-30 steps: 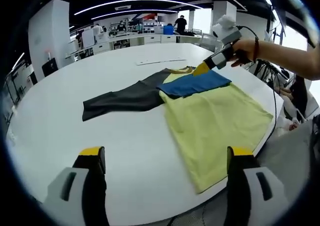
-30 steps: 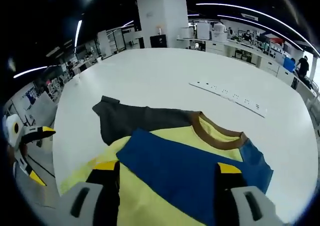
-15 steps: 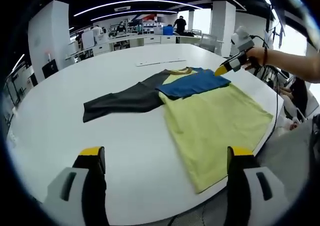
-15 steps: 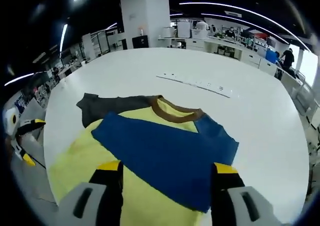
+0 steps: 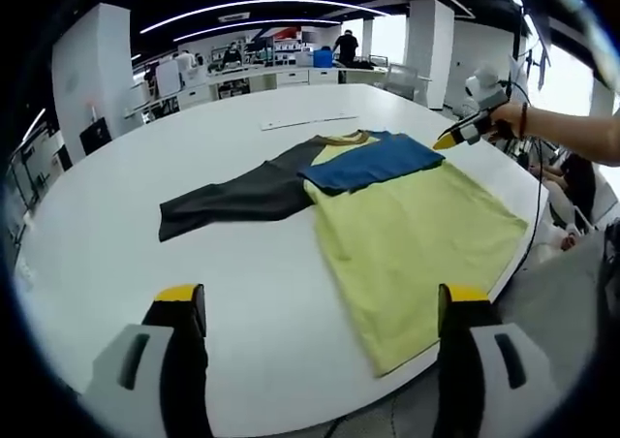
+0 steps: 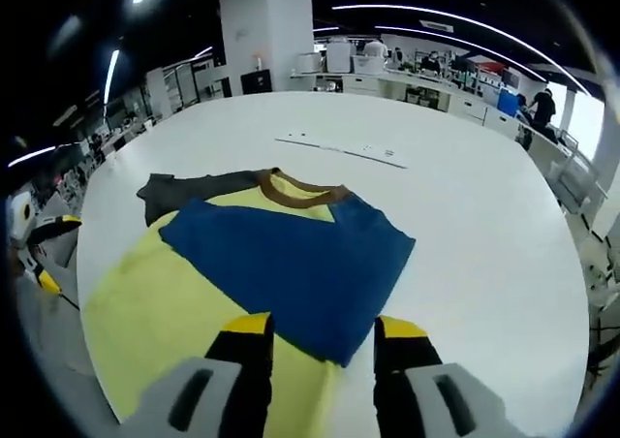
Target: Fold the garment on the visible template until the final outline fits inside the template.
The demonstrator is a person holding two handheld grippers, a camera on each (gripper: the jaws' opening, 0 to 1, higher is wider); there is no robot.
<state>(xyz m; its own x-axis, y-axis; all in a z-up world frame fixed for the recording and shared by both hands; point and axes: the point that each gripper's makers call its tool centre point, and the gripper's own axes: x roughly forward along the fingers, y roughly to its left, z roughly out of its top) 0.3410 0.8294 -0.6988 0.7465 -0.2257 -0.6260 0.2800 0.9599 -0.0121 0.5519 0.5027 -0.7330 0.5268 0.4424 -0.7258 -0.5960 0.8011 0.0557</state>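
The jaws of the left gripper stand wide apart at the bottom of the left gripper view, with nothing between them, held above the near edge of the round white desk. Ahead of them the garment lies flat on the desk: a yellow body reaching toward the desk's right edge, a blue sleeve folded across its upper part, and a dark grey sleeve stretched out to the left. A thin white strip lies on the desk beyond the collar, apart from the cloth. The right gripper comes in from the right in a person's hand, its yellow tip just beside the blue sleeve's far corner; contact cannot be told.

In the right gripper view, the jaws of the right gripper are parted by a moderate gap and hold nothing, with the blue sleeve's near corner below that gap. The brown collar lies beyond the sleeve, the grey sleeve to the left, the white strip farther off. The left gripper shows at the left edge.
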